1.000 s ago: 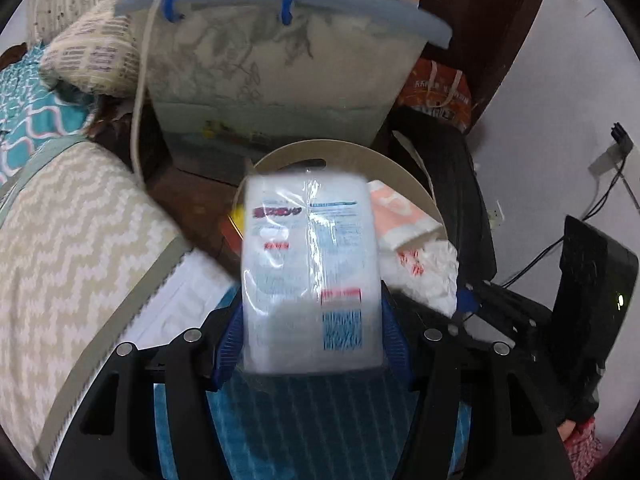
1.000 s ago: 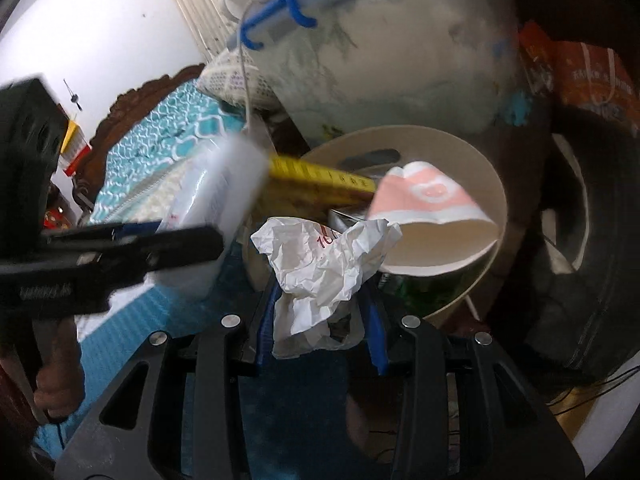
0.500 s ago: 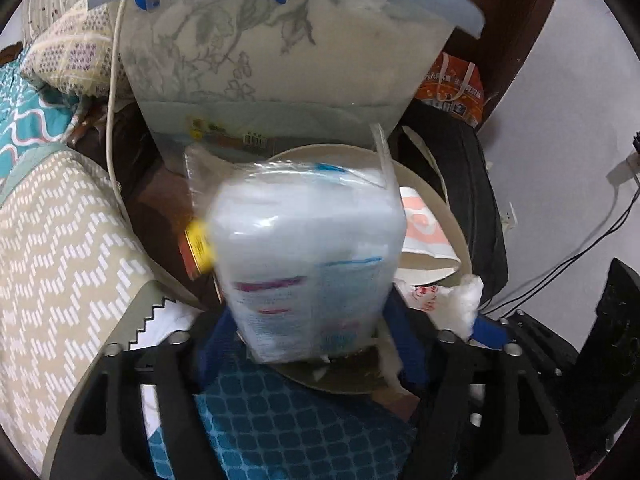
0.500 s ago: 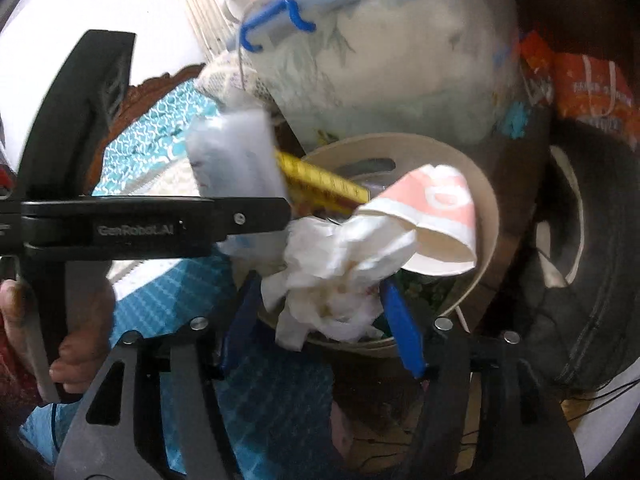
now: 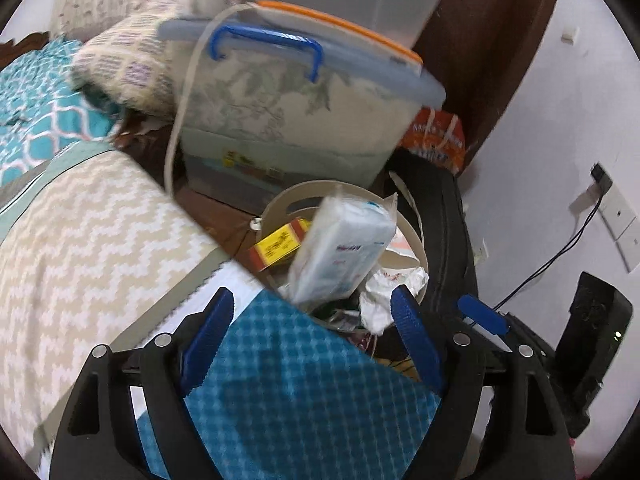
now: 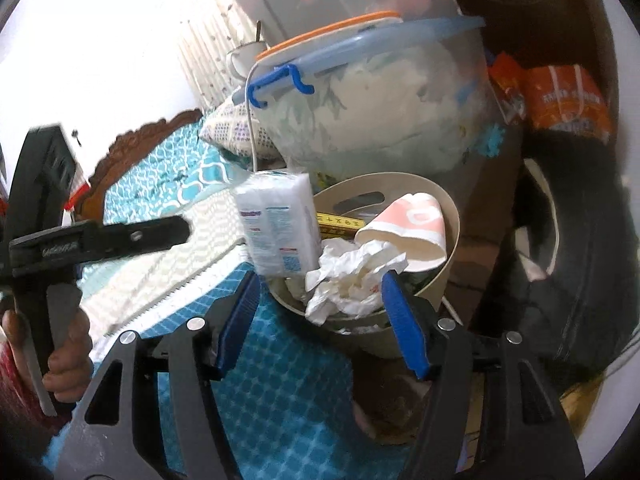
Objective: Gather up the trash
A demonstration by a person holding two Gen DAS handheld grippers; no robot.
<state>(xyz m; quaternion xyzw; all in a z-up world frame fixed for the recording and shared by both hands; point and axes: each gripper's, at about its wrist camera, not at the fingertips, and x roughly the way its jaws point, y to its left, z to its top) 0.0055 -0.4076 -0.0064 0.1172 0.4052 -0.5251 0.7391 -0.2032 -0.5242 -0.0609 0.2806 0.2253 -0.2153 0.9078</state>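
Observation:
A beige round bin stands beside the bed. A white plastic tissue pack leans in it, free of any gripper. A crumpled white paper lies on the bin's pile, next to a pink paper cup and a yellow box. My left gripper is open and empty just in front of the bin. My right gripper is open and empty, its blue pads either side of the crumpled paper without touching it. The left gripper's body shows at the left of the right wrist view.
A clear storage box with a blue handle stands behind the bin. A black bag lies to its right. The bed has a teal checked cover, a zigzag blanket and a pillow. Cables run on the wall.
Both grippers have opened. The tissue pack left my left gripper and the crumpled paper left my right gripper; both now rest in the bin. Both grippers have drawn back.

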